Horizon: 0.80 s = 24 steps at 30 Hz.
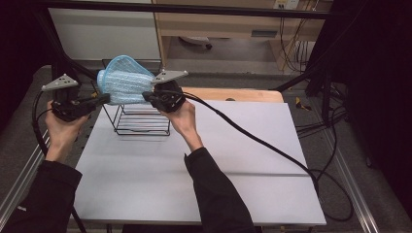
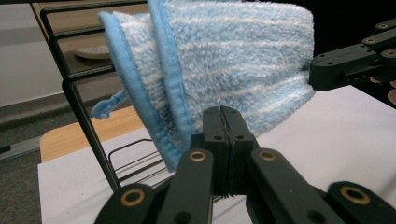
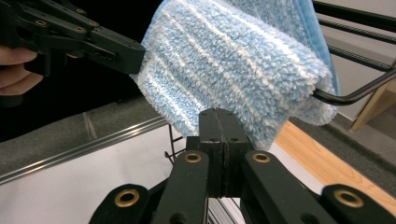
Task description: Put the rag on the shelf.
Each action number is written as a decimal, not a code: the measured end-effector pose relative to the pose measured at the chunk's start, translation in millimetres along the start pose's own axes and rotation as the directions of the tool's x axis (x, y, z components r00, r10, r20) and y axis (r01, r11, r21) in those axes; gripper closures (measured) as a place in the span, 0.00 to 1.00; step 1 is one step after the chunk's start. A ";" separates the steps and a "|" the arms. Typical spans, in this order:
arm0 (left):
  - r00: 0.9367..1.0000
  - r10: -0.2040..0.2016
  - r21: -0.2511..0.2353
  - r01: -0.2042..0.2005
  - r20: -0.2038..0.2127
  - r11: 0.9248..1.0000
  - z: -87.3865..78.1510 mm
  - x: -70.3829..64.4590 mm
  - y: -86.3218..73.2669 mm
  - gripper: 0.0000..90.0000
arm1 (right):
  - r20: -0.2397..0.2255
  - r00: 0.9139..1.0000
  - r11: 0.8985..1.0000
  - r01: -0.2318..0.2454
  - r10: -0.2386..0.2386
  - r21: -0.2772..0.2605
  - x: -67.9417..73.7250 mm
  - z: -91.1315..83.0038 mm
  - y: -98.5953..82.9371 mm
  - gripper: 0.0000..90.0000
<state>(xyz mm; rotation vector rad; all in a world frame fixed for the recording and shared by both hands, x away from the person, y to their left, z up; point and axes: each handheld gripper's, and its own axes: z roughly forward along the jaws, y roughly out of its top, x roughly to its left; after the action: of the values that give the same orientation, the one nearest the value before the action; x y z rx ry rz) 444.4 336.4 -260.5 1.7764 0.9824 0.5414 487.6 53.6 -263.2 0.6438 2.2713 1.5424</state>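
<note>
Two grippers hold one blue striped cloth [image 1: 124, 80] in the upper left of the high view, above the black wire rack [image 1: 141, 121]. The left gripper [image 1: 104, 98] and the right gripper [image 1: 145, 95] each have their jaws pressed together on a lower corner of the cloth.

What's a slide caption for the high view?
Both grippers, left and right, pinch a blue towel over a black wire rack.

The cloth [image 1: 124, 80] hangs over the wire rack [image 1: 141, 119] at the table's [image 1: 204, 184] far left.
</note>
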 end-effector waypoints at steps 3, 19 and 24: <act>1.000 0.000 0.002 0.000 -0.016 1.000 2.3 0.7 -2.3 0.99 | 0.015 1.000 1.000 0.001 -0.001 -0.003 -0.5 2.6 -1.5 1.00; 0.999 -0.025 -0.044 0.023 -0.042 0.999 9.8 -0.8 -3.2 0.98 | 0.046 0.999 0.999 0.009 -0.007 -0.046 -1.5 3.5 -7.0 0.95; 0.999 -0.026 -0.070 0.024 -0.030 0.997 0.3 -7.6 3.1 0.91 | 0.024 1.000 0.996 0.013 -0.011 -0.094 4.2 -9.4 -0.6 0.85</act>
<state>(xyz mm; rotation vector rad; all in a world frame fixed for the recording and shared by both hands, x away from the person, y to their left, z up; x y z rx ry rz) 441.4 329.5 -257.2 1.6968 0.9945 0.5820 479.3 48.3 -260.4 0.6177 2.1674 1.6165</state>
